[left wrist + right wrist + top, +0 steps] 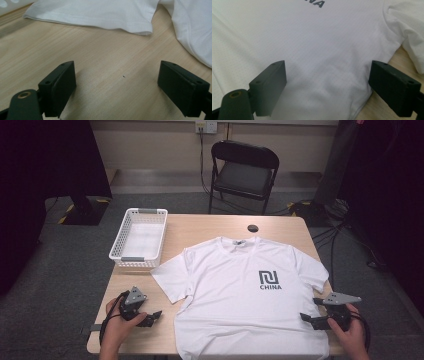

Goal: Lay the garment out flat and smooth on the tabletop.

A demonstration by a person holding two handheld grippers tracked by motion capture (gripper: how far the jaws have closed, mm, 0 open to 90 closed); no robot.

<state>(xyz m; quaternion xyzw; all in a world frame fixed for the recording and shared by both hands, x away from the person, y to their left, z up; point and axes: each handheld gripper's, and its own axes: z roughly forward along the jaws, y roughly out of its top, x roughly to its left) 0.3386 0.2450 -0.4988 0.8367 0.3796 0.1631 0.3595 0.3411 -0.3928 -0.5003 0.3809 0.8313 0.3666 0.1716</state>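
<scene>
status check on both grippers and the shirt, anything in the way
Left gripper open over bare table. Right gripper open over t-shirt edge. T-shirt flat, unheld. Nothing blocking.

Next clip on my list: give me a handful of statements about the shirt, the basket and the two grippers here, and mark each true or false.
1. The white T-shirt with a dark printed logo lies spread flat on the light wooden table. True.
2. The white plastic slotted basket holds folded clothes. False: nothing lies in it.
3. The left gripper is open over bare wood, short of the shirt's sleeve. True.
4. The right gripper is shut on the shirt's hem. False: its jaws stand apart above the fabric.
5. A black folding chair stands beyond the table's far edge. True.
</scene>
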